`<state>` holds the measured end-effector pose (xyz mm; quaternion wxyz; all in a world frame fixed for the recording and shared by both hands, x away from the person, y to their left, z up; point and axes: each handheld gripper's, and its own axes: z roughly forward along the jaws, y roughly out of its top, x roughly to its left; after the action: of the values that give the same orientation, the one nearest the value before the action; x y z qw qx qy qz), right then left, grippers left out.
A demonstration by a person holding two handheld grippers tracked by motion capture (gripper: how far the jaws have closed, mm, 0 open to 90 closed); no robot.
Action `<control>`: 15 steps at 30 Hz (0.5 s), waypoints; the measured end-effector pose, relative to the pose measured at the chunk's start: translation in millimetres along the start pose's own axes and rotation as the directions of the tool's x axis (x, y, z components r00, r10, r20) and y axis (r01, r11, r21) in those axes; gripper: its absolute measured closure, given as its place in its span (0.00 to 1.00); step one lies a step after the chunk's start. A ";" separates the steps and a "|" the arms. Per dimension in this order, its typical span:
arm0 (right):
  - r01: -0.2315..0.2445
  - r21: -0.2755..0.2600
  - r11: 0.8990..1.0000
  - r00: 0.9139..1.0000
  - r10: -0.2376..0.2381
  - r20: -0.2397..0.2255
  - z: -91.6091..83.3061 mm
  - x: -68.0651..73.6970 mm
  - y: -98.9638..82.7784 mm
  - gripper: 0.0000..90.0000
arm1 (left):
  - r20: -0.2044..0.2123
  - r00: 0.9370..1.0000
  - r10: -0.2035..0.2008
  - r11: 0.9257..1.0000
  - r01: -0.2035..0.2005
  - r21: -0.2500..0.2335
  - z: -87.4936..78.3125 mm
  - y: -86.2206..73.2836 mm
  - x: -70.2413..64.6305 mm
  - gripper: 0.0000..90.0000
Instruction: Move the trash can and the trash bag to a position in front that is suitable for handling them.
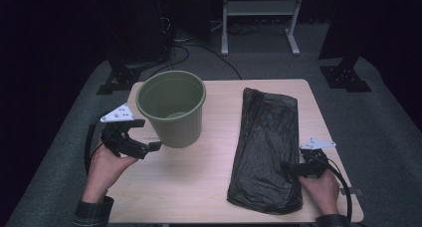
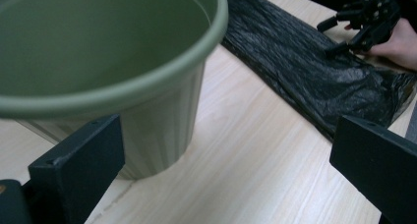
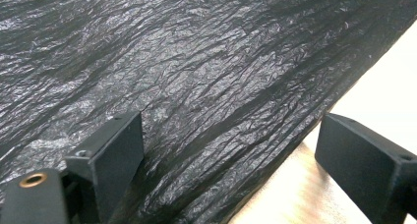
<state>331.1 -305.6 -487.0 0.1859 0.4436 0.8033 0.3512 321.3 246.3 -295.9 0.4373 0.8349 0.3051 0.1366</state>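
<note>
Green bucket (image 1: 171, 107) stood upright on the bench (image 1: 199, 182), far-left part, mouth up. Black plastic bag (image 1: 268, 147) lay flat and crinkled along the right side, well apart from the bucket. Left tongs (image 1: 153, 146) were spread wide, just beside the bucket's lower wall, nothing pinched; whether they touched it was unclear. Right tongs (image 1: 290, 168) were also spread, low over the bag's right edge, one jaw over the plastic and the other over bare bench, not pinching it. Both hands held their tools.
</note>
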 end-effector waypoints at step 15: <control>0.001 0.000 1.000 1.000 -0.001 -0.001 0.1 -0.2 0.1 0.10 | -0.028 1.000 -0.006 1.000 0.005 -0.022 -2.2 35.8 37.2 0.00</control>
<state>331.3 -305.7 -487.0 0.1858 0.4428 0.8037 0.3513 363.0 255.7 -266.9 0.4423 0.8272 0.3121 0.1506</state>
